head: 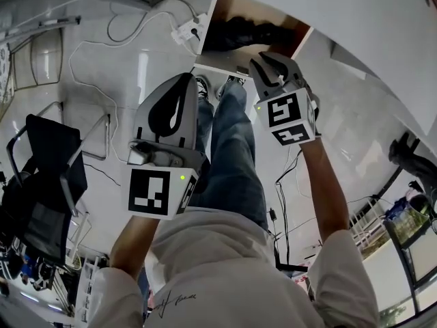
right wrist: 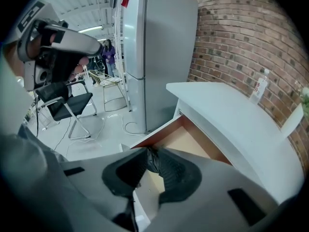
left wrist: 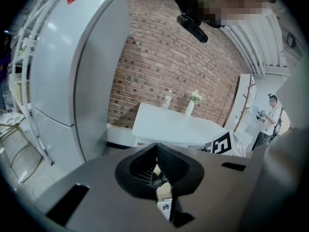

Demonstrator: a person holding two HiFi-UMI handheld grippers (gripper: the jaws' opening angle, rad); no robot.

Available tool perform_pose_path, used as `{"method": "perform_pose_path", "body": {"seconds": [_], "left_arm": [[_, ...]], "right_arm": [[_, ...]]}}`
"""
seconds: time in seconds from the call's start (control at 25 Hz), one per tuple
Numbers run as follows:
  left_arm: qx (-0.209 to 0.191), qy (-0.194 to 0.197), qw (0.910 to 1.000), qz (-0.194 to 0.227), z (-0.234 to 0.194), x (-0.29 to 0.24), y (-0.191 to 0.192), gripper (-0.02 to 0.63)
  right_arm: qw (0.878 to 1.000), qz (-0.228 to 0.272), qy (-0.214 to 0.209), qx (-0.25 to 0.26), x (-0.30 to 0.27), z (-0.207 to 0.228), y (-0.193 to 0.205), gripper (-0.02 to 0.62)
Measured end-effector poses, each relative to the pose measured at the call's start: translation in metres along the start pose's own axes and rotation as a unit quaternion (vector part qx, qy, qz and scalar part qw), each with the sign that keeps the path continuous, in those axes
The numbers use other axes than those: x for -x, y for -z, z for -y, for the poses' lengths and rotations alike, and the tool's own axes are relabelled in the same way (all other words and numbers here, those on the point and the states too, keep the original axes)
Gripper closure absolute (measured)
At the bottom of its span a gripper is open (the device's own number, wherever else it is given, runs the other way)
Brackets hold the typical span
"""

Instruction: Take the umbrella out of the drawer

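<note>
Ribbed black rubber lines the pads of both tools. Our left gripper hangs idle above the floor, its jaws pressed together on nothing. Further right the umbrella, a soft crumpled black bundle, lies in the open drawer, whose brown walls look smooth and hard. Our right gripper has its jaws drawn almost together, seemingly nipping a fold of that fabric. We judge the hold thin. Loose cloth could slip free, or the bundle could snag on the drawer's front edge as we lift.
</note>
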State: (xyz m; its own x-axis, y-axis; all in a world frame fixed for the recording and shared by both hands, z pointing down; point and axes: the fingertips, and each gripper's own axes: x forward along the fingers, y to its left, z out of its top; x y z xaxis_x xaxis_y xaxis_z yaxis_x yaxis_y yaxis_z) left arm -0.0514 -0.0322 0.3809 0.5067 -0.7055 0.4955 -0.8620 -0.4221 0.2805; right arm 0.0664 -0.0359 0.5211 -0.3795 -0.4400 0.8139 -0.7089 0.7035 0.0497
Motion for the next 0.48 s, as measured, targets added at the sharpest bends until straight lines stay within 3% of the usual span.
{"method": "perform_pose_path", "body": {"seconds": [0.48], "left_arm": [[0.01,-0.003,0.9999,-0.011,-0.002,-0.007,0.016,0.588]], "right_arm": [[0.997,-0.054,-0.014,0.045,-0.04,0.004,0.035,0.482]]}}
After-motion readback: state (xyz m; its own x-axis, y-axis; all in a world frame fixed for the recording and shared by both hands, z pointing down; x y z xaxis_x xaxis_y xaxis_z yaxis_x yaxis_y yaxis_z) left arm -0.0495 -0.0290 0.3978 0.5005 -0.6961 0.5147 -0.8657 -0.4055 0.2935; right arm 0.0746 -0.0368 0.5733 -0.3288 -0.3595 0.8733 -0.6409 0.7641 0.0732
